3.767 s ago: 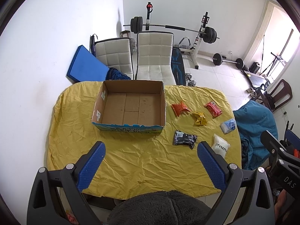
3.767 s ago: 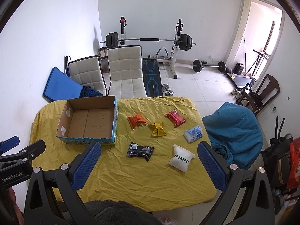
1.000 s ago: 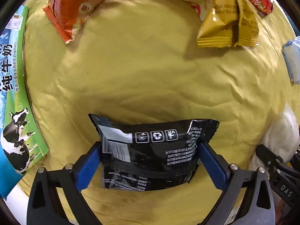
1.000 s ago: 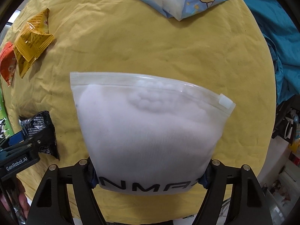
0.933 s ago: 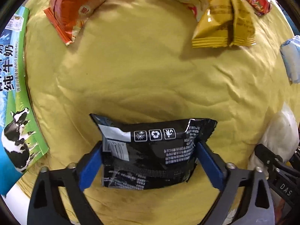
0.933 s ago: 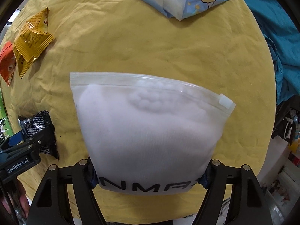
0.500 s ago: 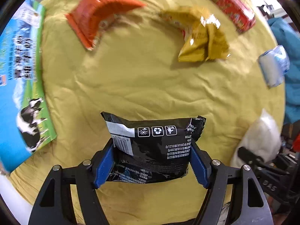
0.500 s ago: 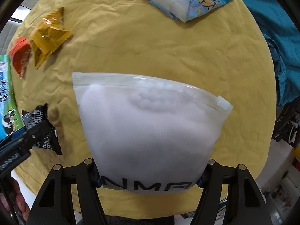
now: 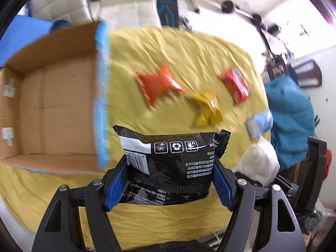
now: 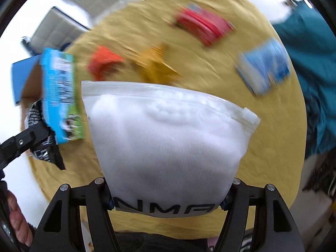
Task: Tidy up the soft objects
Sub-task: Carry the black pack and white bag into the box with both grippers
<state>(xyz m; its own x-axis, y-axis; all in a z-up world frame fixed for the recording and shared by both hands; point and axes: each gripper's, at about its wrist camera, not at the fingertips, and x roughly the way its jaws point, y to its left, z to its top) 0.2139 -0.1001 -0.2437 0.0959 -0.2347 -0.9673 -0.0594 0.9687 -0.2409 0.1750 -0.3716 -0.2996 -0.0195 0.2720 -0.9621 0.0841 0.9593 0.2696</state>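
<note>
Two grippers, each clamped on a soft packet, both held above the yellow cloth (image 9: 189, 54).

Left gripper (image 9: 170, 183): blue pads (image 9: 117, 182) pressed against both sides of a black packet (image 9: 170, 161), lower half pinched between them, upper edge with white label and printed symbols sticking up clear of the fingers. Raised off the cloth, just right of the open cardboard box (image 9: 52, 105). Box seen from above, brown inside, blue printed outer wall (image 9: 101, 96) facing the packets.

Right gripper (image 10: 167, 197): fingers closed tight on the bottom edge of a white zip bag (image 10: 166, 138), black lettering just above the grip, zip strip and slider along the top edge. White fluffy filling inside. Same bag visible in the left view as a white lump (image 9: 258, 161) at the right edge.

Four more packets lying loose on the cloth, all blurred: an orange packet (image 9: 157, 84) nearest the box, a yellow packet (image 9: 208, 111) just right of it, a red packet (image 9: 236, 86) farther right, a blue-and-white packet (image 9: 259, 124) near the cloth's right edge. Well apart from one another, none inside the box.

Beyond the table: white padded chairs (image 9: 126, 4), weights, a teal cover (image 9: 292, 117) at right.
</note>
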